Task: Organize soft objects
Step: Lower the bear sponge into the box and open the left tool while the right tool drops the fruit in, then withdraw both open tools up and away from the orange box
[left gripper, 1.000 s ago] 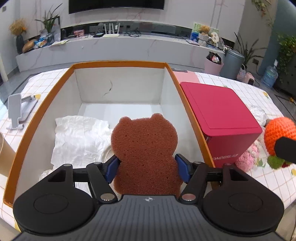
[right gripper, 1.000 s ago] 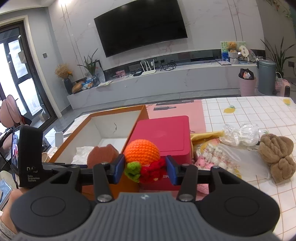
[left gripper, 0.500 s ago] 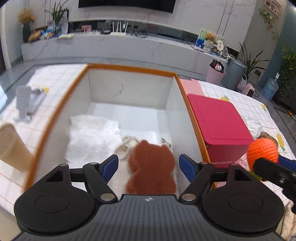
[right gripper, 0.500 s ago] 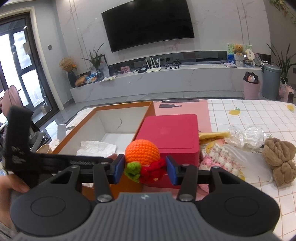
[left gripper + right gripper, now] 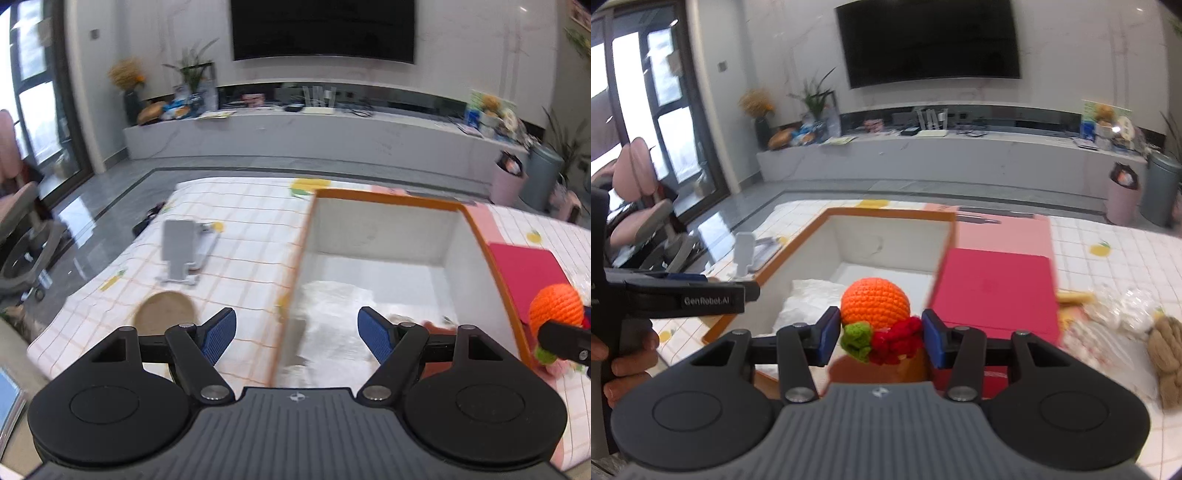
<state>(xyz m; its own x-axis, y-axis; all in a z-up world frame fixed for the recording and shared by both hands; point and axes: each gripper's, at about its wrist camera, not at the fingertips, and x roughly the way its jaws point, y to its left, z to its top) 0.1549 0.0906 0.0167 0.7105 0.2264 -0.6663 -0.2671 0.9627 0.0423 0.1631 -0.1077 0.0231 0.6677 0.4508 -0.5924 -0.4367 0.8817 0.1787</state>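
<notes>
My left gripper is open and empty, above the left wall of the orange-rimmed white box. The brown bear sponge lies in the box, mostly hidden behind my right finger, beside a white cloth. My right gripper is shut on an orange crochet ball with green and red knit parts, held over the box's near edge. The ball also shows at the right edge of the left wrist view.
A red box stands right of the orange-rimmed box. A brown knit bundle, clear plastic bags and a pink-white knit item lie further right. A grey phone stand and a brown cup are left of the box.
My left gripper let go of the bear sponge, which dropped into the box, then swung left and up. My right gripper carried the orange ball leftward, over the box.
</notes>
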